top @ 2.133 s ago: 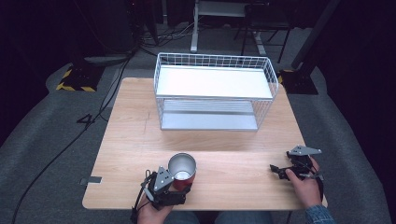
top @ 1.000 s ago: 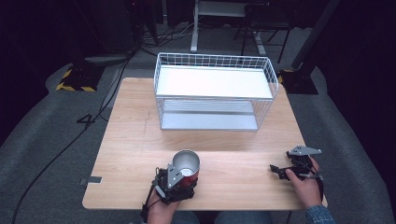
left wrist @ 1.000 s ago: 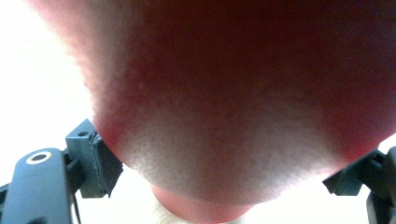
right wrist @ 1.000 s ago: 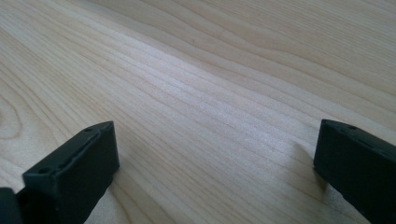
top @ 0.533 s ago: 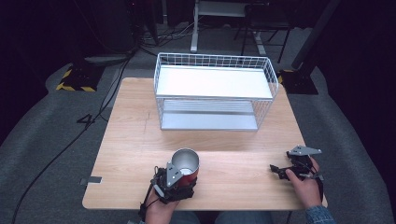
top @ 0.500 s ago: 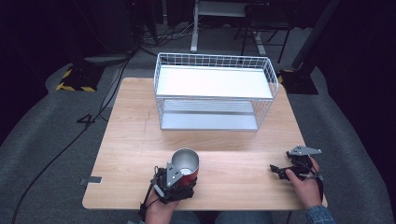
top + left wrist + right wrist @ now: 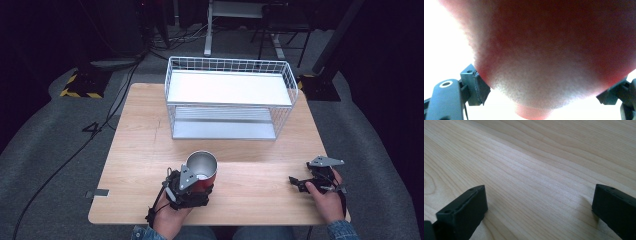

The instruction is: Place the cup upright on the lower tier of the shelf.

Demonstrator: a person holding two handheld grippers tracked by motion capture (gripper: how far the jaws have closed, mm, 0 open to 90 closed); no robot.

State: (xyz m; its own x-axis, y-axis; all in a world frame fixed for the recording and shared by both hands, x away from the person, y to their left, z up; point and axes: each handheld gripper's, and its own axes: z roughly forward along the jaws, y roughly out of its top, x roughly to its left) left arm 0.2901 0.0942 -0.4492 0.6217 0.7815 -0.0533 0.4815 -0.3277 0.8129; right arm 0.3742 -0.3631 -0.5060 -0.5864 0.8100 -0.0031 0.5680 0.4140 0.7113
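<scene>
While the left gripper (image 7: pixel 192 186) has its fingers (image 7: pixel 475 85) clamped round a red cup (image 7: pixel 201 171), the right gripper (image 7: pixel 306 183) sits on the desk (image 7: pixel 250 175), fingers (image 7: pixel 464 210) spread with bare wood between.

From my remote seat the high view looked soft and a bit grainy: the pale wooden table (image 7: pixel 250 175) was lit evenly from overhead while the room around it sank into near black. My left gripper view was badly blown out, white glare around a blurry, out-of-focus red metal cup (image 7: pixel 544 57). My right gripper view was sharp, with faint shadows.
</scene>
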